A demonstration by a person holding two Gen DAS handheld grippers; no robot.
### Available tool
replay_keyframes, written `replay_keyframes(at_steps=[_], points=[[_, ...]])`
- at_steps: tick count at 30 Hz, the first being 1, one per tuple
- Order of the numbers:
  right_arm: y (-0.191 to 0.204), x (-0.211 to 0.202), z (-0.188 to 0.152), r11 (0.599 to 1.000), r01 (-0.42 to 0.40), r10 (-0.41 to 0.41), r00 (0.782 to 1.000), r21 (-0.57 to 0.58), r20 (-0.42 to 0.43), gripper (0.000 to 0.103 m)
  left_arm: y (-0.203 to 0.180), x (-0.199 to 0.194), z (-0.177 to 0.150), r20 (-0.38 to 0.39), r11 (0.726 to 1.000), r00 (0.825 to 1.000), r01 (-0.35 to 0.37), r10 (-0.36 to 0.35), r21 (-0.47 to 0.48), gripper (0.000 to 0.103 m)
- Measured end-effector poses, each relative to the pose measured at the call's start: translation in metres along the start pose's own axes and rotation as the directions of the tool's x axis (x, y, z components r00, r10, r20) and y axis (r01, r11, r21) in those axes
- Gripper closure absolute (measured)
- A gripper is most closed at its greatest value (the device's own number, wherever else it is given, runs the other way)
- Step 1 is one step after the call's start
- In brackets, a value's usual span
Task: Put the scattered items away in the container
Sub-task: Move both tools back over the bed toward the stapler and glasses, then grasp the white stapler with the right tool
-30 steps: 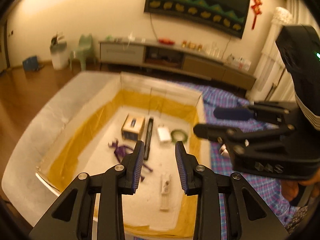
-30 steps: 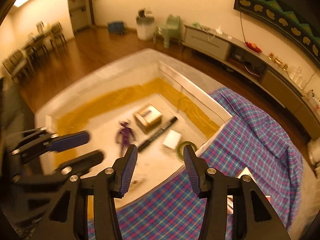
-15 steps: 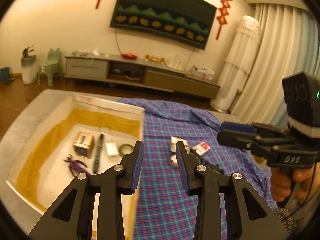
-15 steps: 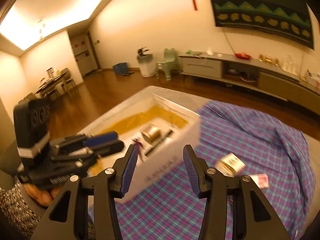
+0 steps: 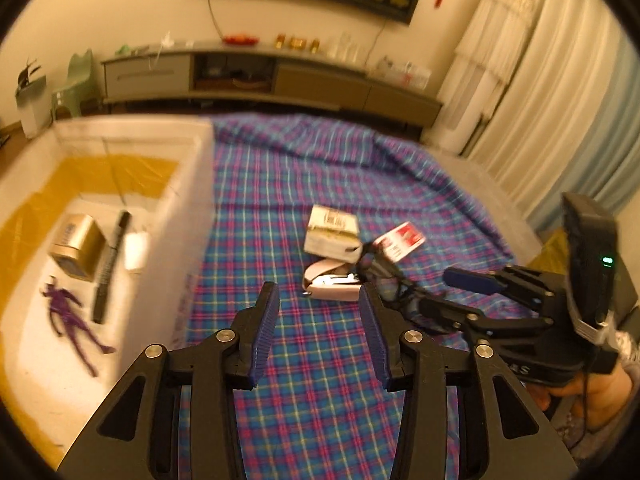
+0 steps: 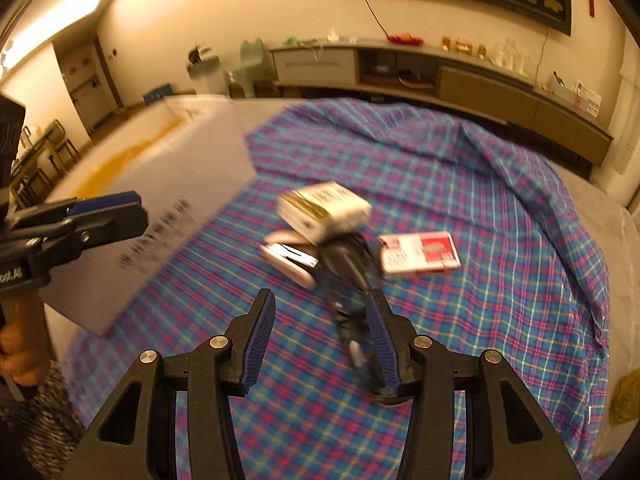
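Observation:
A white box (image 5: 180, 200) with yellow lining stands left on the plaid cloth (image 5: 320, 360); it holds a gold box (image 5: 76, 248), a black pen (image 5: 110, 264) and a purple figure (image 5: 70, 320). On the cloth lie a white-gold carton (image 5: 330, 230), a red-white pack (image 5: 400, 240), a pink stapler (image 5: 332, 284) and a black object (image 6: 348, 264). My left gripper (image 5: 318, 328) is open and empty above the cloth, short of the stapler. My right gripper (image 6: 320, 340) is open and empty, just before the black object. The box also shows in the right wrist view (image 6: 168, 200).
A low TV cabinet (image 5: 260, 76) runs along the far wall. Curtains (image 5: 560, 100) hang on the right. A green chair (image 5: 76, 80) and a white bin (image 5: 30, 108) stand at the far left.
Both grippers have swung from above the box to the right, over the cloth, and now face the scattered items. Both stay open and empty.

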State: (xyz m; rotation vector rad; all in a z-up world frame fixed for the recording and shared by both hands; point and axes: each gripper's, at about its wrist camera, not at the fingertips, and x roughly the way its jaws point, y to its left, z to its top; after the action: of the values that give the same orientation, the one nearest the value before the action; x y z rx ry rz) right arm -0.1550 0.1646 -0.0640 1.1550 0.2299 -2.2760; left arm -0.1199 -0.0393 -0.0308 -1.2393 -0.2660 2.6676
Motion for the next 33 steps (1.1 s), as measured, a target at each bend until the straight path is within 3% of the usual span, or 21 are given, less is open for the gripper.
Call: replay_keyframes(at_steps=[5,7,9,12,17,20,24,28,33], points=[[-0.01,0.028,-0.006,0.999,0.012,-0.015,0.997,-0.042,-0.075,0.054,0.004,0.052,0.003,-0.057,0.998,0.997,-0.053,0.051,-0.04,0.059],[-0.009,0.036,-0.008,0.997,0.029,-0.036,0.995,-0.077,-0.095,0.059,0.006,0.062,0.007,-0.052,0.996,0.998,-0.042,0.038,-0.077,0.059],[-0.01,0.045,-0.01,0.994,0.032,-0.044,0.992,-0.102,-0.118,0.074,0.007,0.07,0.009,-0.037,0.994,0.999,-0.03,0.027,-0.103,0.059],[-0.019,0.051,-0.014,0.998,0.0,-0.008,0.99,-0.063,-0.139,0.078,0.007,0.082,0.011,-0.034,0.991,0.999,-0.005,0.001,-0.136,0.059],[-0.034,0.039,-0.018,1.0,-0.015,0.017,0.985,0.01,-0.169,0.083,-0.011,0.101,-0.001,-0.153,0.99,0.987,0.032,-0.053,-0.136,0.056],[-0.042,0.025,-0.026,0.999,-0.031,0.036,0.984,0.031,-0.174,0.085,-0.037,0.094,-0.021,-0.219,0.991,0.968,0.11,-0.123,-0.071,0.056],[-0.042,0.01,-0.036,0.998,-0.052,0.056,0.982,0.029,-0.178,0.086,-0.063,0.08,-0.045,-0.236,0.987,0.961,0.156,-0.143,0.039,0.056],[-0.039,0.004,-0.037,0.998,-0.064,0.065,0.982,0.014,-0.176,0.086,-0.077,0.067,-0.052,-0.199,0.979,0.975,0.128,-0.095,0.159,0.056],[-0.038,0.005,-0.037,0.998,-0.061,0.06,0.984,0.003,-0.168,0.084,-0.089,0.056,-0.066,-0.183,0.957,0.978,0.146,-0.101,0.252,0.056]])
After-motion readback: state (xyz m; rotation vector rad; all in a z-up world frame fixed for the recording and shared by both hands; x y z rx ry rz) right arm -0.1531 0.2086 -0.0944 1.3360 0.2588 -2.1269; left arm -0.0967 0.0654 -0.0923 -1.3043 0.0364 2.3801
